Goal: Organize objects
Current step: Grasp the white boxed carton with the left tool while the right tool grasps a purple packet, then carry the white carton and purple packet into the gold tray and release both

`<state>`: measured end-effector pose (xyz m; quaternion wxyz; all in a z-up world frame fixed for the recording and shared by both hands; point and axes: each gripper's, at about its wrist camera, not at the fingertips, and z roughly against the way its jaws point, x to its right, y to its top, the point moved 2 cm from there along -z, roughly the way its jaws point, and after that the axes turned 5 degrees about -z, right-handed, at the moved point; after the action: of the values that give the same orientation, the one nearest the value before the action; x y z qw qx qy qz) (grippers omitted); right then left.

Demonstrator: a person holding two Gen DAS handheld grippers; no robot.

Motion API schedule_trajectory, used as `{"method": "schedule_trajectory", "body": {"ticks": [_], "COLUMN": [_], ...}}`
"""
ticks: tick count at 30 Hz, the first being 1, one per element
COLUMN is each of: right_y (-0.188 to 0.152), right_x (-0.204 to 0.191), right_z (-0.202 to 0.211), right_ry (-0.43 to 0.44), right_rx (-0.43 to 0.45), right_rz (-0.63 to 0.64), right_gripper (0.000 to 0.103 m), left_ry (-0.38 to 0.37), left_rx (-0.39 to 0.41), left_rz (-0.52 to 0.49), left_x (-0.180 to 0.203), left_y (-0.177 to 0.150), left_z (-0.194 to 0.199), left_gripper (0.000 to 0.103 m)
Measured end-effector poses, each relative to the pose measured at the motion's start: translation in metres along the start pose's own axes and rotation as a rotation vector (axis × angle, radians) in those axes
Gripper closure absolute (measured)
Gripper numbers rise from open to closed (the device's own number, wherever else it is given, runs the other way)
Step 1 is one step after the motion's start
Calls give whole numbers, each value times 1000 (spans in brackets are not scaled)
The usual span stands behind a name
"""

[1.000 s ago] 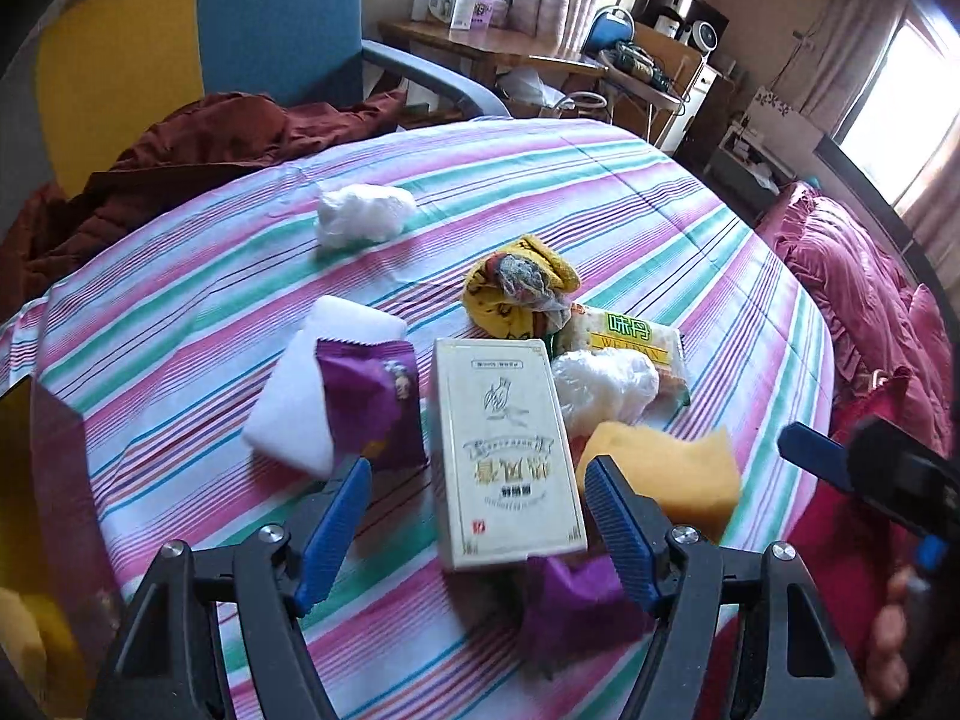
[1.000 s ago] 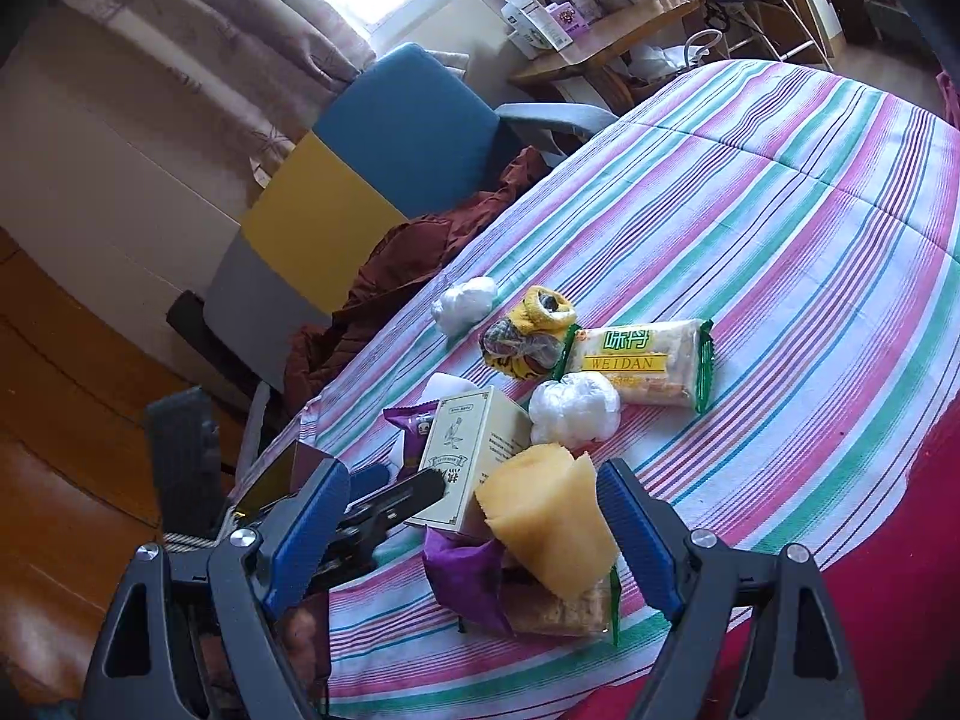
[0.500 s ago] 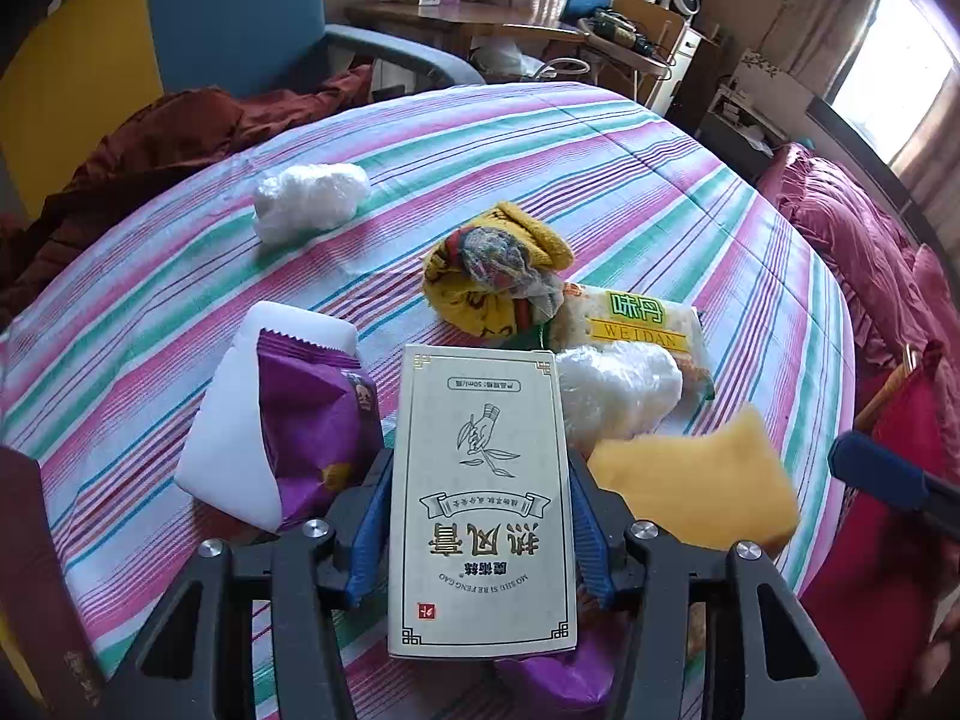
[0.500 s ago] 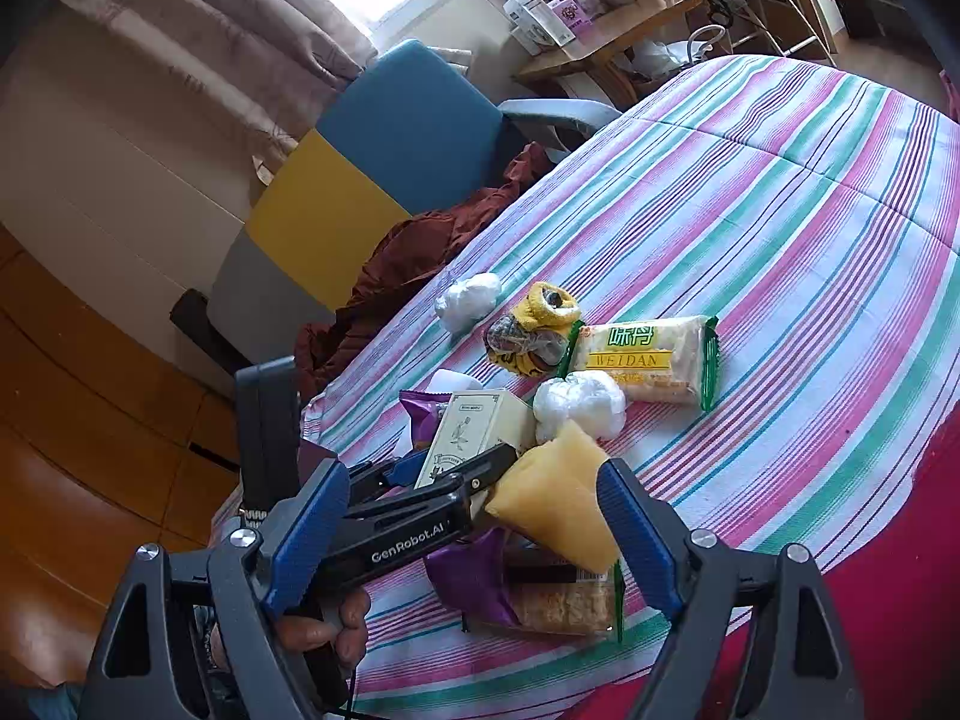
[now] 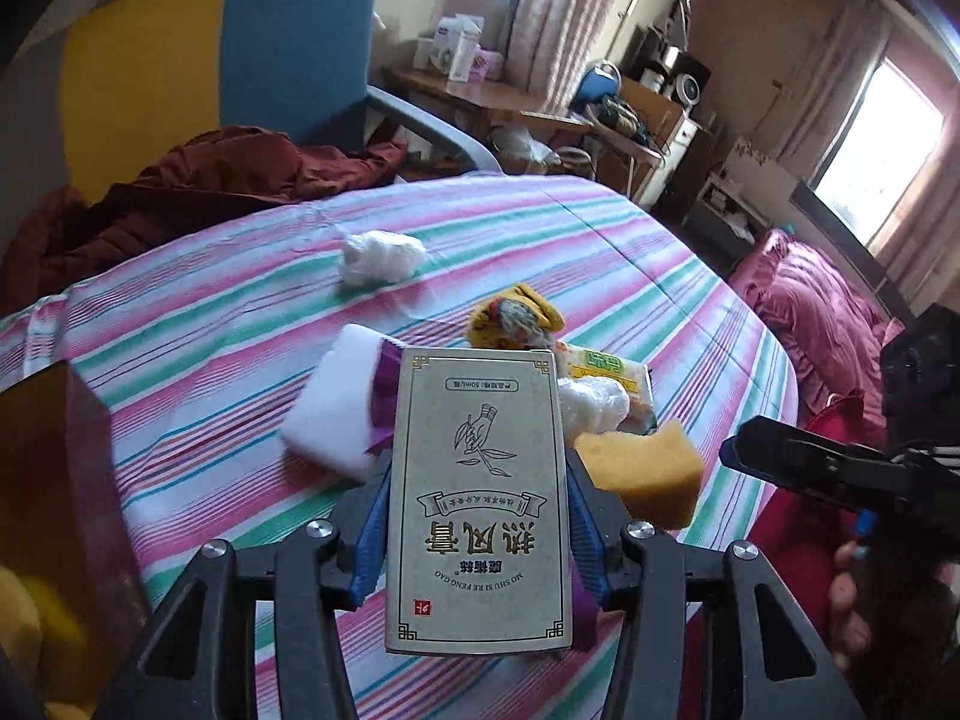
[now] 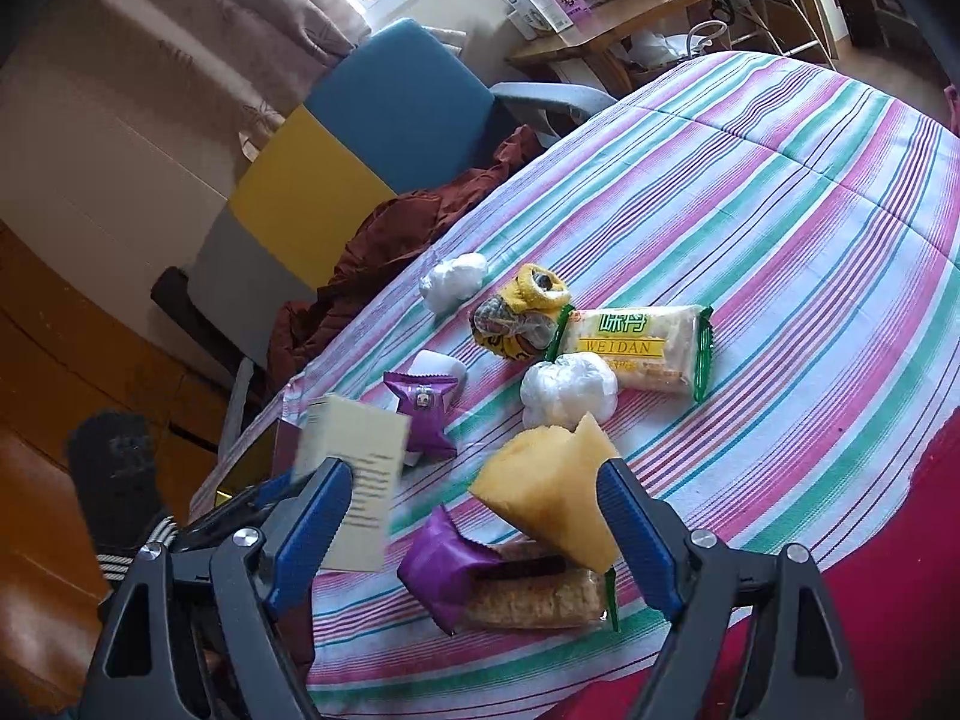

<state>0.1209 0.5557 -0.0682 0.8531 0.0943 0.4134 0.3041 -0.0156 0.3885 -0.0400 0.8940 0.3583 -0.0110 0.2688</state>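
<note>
Now my left gripper (image 5: 480, 516) clamps the cream box (image 5: 480, 498), lifted above the striped tablecloth (image 5: 198, 324); my right gripper (image 6: 474, 516) gapes around the yellow sponge (image 6: 549, 492). Slick cardboard could slip sideways.

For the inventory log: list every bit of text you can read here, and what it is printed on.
"MO SHU SI RE FENG GAO" and "50ml": the box held in the left gripper, beside large Chinese characters.
"WEIDAN": the cracker pack, under green Chinese characters.
Purple snack packet: print too small.

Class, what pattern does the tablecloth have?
The tablecloth has pink, green and white stripes, clearest in the right wrist view.
</note>
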Motion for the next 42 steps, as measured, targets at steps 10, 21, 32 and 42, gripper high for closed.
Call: {"method": "schedule_trajectory", "body": {"ticks": [10,21,32,42], "right_y": [-13,-59,-73,-65], "right_x": [-25,-110,-85,-100], "right_z": [-10,-67,-150,-118], "right_ry": [-154,-228,-490,-384], "right_rx": [-44,-205,-400,-270], "right_rz": [155,572,694,680], "right_gripper": [23,23,50,69], "left_ry": [61,77,98,171], "left_rx": [39,92,142,207], "left_rz": [129,183,258,379], "left_x": [-49,-74,-100,-147], "left_y": [-45,-79,-102,-122], "left_z": [56,105,145,186], "left_gripper": [51,51,51,51]}}
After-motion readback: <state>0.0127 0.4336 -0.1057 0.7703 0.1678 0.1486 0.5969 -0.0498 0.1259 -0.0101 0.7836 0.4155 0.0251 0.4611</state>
